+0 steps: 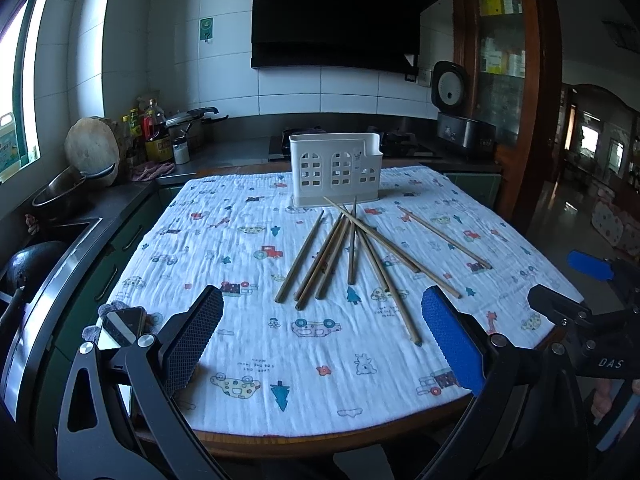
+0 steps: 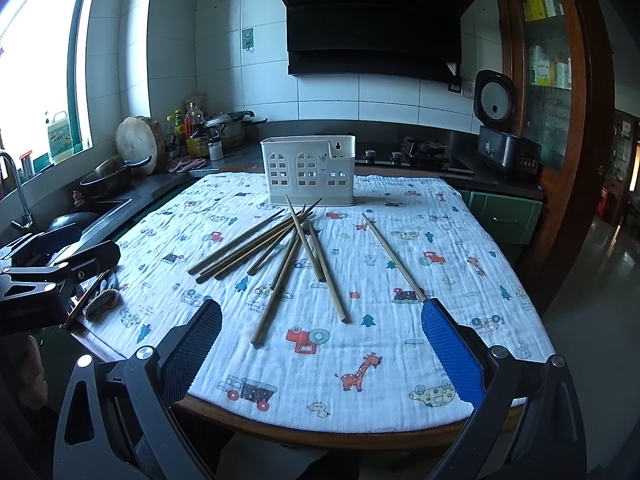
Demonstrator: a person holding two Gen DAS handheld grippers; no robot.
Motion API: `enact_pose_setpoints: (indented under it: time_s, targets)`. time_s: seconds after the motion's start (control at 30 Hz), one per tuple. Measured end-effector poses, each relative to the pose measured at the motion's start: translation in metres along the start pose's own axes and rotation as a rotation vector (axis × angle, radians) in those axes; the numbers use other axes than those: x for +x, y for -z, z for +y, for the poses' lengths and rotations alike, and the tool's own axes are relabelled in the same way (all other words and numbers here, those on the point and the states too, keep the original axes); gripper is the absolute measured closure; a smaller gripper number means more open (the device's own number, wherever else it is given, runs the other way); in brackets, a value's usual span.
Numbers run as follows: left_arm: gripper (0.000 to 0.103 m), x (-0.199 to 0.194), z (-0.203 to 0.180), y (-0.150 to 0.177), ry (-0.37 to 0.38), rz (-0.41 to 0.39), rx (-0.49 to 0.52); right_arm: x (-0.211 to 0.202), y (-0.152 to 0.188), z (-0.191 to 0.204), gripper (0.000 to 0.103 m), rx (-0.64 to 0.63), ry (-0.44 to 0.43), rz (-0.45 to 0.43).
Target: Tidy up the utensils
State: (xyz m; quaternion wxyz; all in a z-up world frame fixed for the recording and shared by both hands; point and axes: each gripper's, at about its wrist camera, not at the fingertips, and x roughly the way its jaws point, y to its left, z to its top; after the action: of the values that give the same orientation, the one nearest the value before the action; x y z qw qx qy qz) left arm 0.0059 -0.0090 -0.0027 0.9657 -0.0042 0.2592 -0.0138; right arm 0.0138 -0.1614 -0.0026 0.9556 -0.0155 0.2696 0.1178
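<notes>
Kitchen setting: tiled wall, black range hood (image 2: 376,20), rice cooker (image 2: 504,128) open on the counter at right. Our work surface is a wooden table under a white cloth (image 1: 304,368) printed with cars, trees and animals.

White plastic utensil caddy (image 1: 335,168) stands upright at the far middle of the cloth. From both views it looks empty, though we cannot see fully inside.

Wooden chopsticks (image 1: 328,254) lie loose on the cloth just in front of the caddy, most of them fanned and crossing one another in a pile, far tips near its base. One chopstick (image 2: 394,258) lies apart to the right of the pile.

Our left gripper (image 1: 320,340) hangs over the near edge of the table, jaws spread wide, nothing between them. Our right gripper (image 2: 320,344) likewise: wide apart, holding nothing, its blue pad (image 2: 450,350) near the end of the lone chopstick.

Phone (image 1: 120,326) rests at the table's left corner.

Progress, as we judge it: nothing sorted yet. Every visible chopstick remains to be lifted and stood in the caddy.
</notes>
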Motion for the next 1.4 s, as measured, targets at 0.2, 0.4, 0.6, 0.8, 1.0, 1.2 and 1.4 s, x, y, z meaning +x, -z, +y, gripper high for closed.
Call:
enact_pose_setpoints:
  time_s: [0.2,0.4,0.6,0.8,1.0,1.2,1.4]
  targets:
    - [0.005,0.000,-0.001,0.000,0.002,0.000,0.006,0.001,0.001,0.000,0.006,-0.001,-0.001,0.004]
    - [0.005,0.001,-0.004,0.000,0.006,0.004,0.015,0.003,0.001,-0.001,0.006,-0.002,-0.005,0.003]
    - [0.005,0.002,-0.005,0.000,0.005,0.006,0.019,0.005,0.003,0.000,0.006,-0.003,-0.009,0.006]
    - [0.005,0.005,-0.006,0.000,0.004,0.012,0.019,0.006,0.003,0.000,0.006,-0.003,-0.013,0.010]
    - [0.005,0.007,-0.006,-0.002,0.004,0.013,0.020,0.008,0.002,0.000,0.006,-0.003,-0.015,0.014]
    - [0.005,0.012,-0.007,-0.004,0.004,0.021,0.022,0.009,0.002,0.000,0.006,-0.001,-0.017,0.016]
    - [0.005,0.018,-0.005,-0.005,0.006,0.031,0.019,0.015,0.001,-0.001,0.006,-0.004,-0.017,0.028]
